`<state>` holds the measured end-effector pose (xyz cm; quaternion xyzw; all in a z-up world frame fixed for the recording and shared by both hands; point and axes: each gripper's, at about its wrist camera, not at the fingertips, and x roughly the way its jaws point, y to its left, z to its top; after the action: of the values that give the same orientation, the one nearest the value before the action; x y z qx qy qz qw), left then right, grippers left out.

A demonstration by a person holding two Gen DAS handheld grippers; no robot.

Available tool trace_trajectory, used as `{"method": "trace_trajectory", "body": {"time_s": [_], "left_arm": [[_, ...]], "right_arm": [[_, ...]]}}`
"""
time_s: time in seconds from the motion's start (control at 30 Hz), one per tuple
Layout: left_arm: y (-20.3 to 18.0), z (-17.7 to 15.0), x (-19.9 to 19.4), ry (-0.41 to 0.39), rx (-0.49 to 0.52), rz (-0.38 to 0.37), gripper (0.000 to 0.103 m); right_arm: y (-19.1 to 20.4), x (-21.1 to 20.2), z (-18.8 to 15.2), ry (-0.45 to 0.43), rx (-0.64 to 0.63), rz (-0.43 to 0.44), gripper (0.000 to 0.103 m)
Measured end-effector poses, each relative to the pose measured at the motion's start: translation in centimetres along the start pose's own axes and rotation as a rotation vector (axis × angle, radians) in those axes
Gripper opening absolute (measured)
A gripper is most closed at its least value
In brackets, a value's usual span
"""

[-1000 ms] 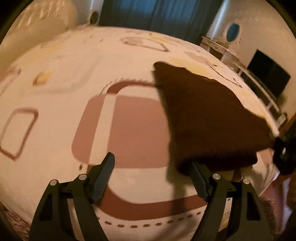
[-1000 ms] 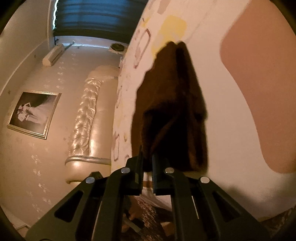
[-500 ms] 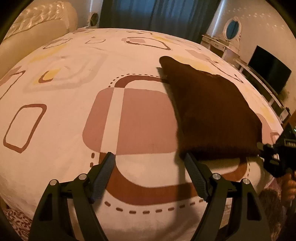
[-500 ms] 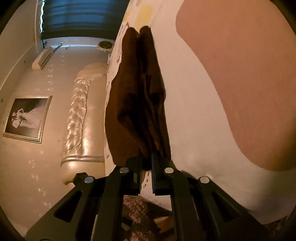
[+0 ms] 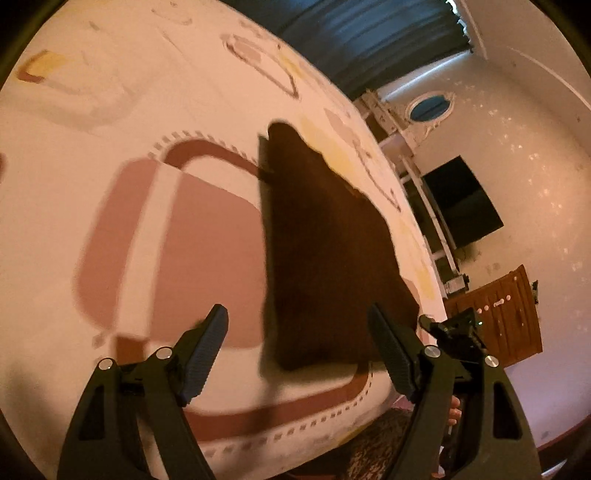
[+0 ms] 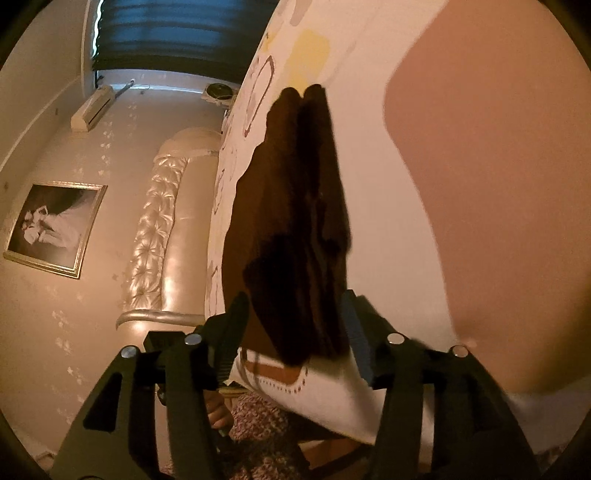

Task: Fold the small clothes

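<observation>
**Fold looking done, right side letting go**

Brown garment is lying folded into a flat stack on the bed, near its lower edge. Right gripper is just opening: jaws now partway apart, the cloth's near end sitting between them but not pinched. Left gripper is hovering wide and empty just short of the cloth. Judging by this, remaining work is backing out, maybe smoothing.

I see a patterned bedspread filling most of the left view, dark curtains upper right, a black screen at right. Right view: tufted headboard, framed picture, what may be an air conditioner.
</observation>
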<state>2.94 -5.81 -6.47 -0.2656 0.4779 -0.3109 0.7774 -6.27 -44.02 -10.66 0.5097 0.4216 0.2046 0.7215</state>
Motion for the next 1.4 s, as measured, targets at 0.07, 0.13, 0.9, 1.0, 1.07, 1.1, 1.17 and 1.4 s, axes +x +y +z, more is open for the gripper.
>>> {"method": "trace_trajectory", "body": {"time_s": [0.07,0.13,0.9,1.0,1.07,1.1,1.17,1.4], "left_arm": [[0.0,0.3,1.8,0.037,-0.031,-0.021,0.077],[-0.3,0.5,2.6,0.029,-0.034,-0.005,0.077],[-0.2,0.5,1.5,0.007,0.044,0.082,0.054],[-0.3,1.2,1.4,-0.011,0.084,0.094,0.057],[-0.1,2.0,2.1,-0.004,0.081,0.102,0.059],[0.0,2.4,2.5,0.002,0.073,0.095,0.061],[0.0,3.4,3.4,0.009,0.062,0.094,0.063],[0.0,4.1,4.0,0.010,0.065,0.111,0.065]], "right_arm": [[0.4,0.8,0.4,0.007,-0.021,0.001,0.056],[0.6,1.5,0.5,0.013,-0.045,-0.009,0.056],[-0.1,1.7,0.1,0.052,-0.117,-0.041,0.028],[0.1,0.9,1.1,0.020,-0.111,-0.020,0.045],[0.6,1.1,1.6,0.010,-0.117,-0.024,0.049],[0.7,1.3,2.0,0.001,-0.123,-0.032,0.053],[1.1,1.9,2.7,-0.019,-0.129,-0.032,0.058],[1.5,2.4,3.6,0.008,-0.109,0.010,0.066]]}}
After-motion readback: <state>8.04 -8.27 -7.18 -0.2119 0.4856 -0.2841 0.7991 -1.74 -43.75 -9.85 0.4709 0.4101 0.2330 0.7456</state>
